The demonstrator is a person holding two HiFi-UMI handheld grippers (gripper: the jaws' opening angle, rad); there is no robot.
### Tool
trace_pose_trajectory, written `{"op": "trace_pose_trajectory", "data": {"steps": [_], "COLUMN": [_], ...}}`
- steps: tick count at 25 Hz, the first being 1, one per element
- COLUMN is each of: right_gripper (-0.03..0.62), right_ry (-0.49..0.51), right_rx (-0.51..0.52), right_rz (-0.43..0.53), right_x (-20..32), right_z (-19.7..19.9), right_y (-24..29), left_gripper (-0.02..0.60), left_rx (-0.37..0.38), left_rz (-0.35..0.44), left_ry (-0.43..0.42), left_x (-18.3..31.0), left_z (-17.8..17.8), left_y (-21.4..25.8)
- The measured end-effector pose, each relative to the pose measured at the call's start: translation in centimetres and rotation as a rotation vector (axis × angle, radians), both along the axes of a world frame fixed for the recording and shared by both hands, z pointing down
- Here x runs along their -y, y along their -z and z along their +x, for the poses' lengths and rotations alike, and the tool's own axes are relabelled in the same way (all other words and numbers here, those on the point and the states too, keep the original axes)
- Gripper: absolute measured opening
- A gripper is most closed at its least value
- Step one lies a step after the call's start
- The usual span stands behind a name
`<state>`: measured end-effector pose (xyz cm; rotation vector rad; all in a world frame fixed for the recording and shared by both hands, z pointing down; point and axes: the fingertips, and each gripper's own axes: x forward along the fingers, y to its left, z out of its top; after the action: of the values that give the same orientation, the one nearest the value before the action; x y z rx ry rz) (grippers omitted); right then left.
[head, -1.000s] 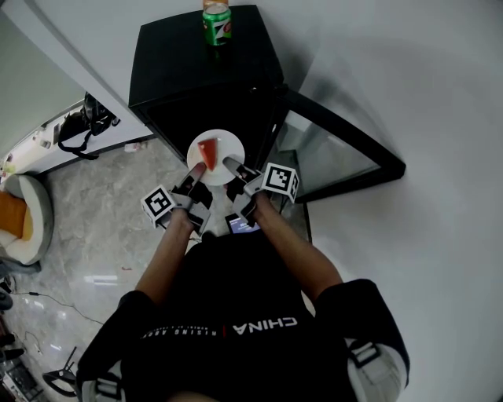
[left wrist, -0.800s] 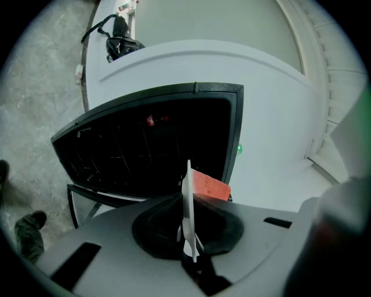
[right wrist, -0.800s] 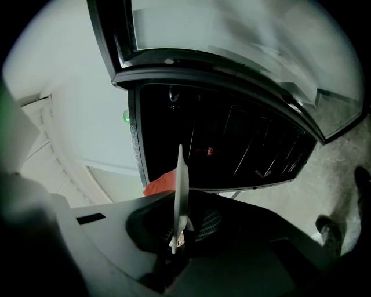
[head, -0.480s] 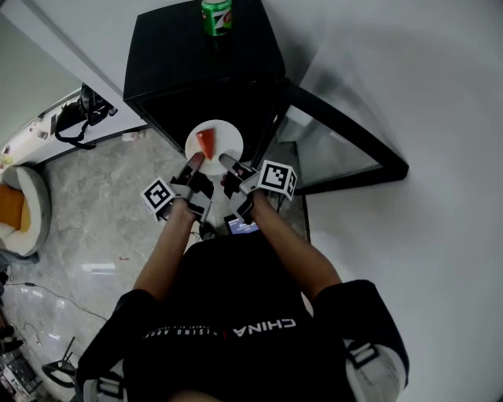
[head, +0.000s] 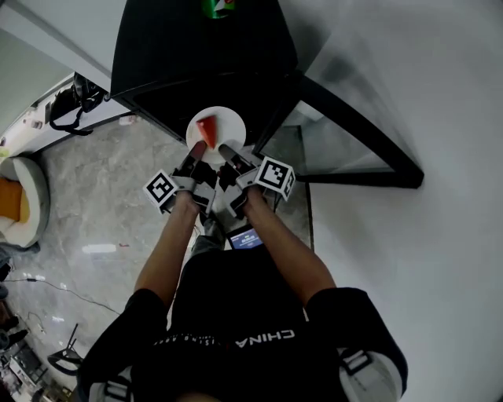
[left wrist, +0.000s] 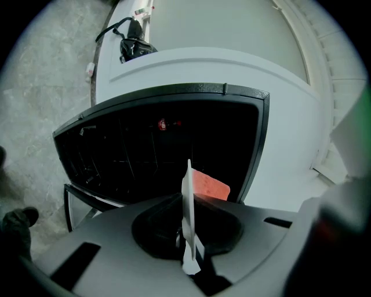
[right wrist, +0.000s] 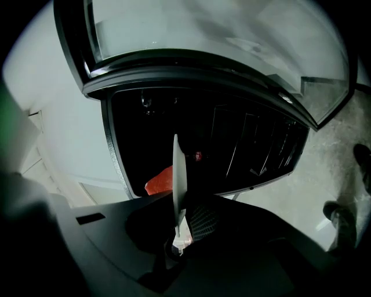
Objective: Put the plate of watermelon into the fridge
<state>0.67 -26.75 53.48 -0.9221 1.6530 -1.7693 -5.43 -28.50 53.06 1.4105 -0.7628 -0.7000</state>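
A white plate (head: 224, 124) carrying a red watermelon wedge (head: 207, 127) hangs in front of the black fridge (head: 196, 55), whose inside is dark. My left gripper (head: 196, 151) is shut on the plate's near-left rim and my right gripper (head: 226, 151) on its near-right rim. In the left gripper view the plate (left wrist: 187, 203) stands edge-on between the jaws of the left gripper (left wrist: 188, 258), with the watermelon (left wrist: 210, 185) to its right. The right gripper view also shows the plate (right wrist: 178, 185) edge-on, pinched by the right gripper (right wrist: 177, 241), with the watermelon (right wrist: 161, 181) on its left.
The fridge's glass door (head: 354, 145) stands swung open to the right. A green can (head: 220, 6) sits on the fridge top. A white counter with a black bag (head: 63, 110) and an armchair (head: 20, 208) stand at the left on the marble floor (head: 102, 228). A white wall is on the right.
Both grippers have sunk a little with the plate still held between them, in front of the fridge opening. The head view has tipped, pushing the can to the top edge.
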Motion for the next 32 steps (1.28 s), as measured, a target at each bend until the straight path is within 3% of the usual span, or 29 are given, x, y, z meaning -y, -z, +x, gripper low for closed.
{"op": "trace_pose_trajectory", "data": {"steps": [7, 11, 22, 27, 32], "right_gripper": [0.028, 0.029, 0.029, 0.029, 0.029], "right_ry": [-0.081, -0.106, -0.184, -0.197, -0.193], "right_rx": [0.098, 0.09, 0.096, 0.075, 0.059], "right_rz": [-0.011, 0.007, -0.007, -0.02, -0.016], "right_x": [2.8, 4.3, 9.8, 12.2, 14.0], "right_z": [-0.1, -0.3, -0.4, -0.6, -1.0], "right_y": [-2.9, -5.7, -12.3, -15.0, -16.7], "left_gripper": [0.031, 0.032, 0.044, 0.044, 0.044], "left_rx": [0.04, 0.074, 0.122, 0.097, 0.118], "left_rz": [0.055, 0.09, 0.094, 0.053, 0.071], "left_ry": [-0.027, -0.06, -0.114, -0.106, -0.153], "left_x": [3.3, 4.7, 8.1, 9.1, 10.0], "left_z": [0.0, 0.0, -0.8, -1.1, -0.2], "left_y": [-2.4, -4.9, -10.8, -13.7, -15.1]}}
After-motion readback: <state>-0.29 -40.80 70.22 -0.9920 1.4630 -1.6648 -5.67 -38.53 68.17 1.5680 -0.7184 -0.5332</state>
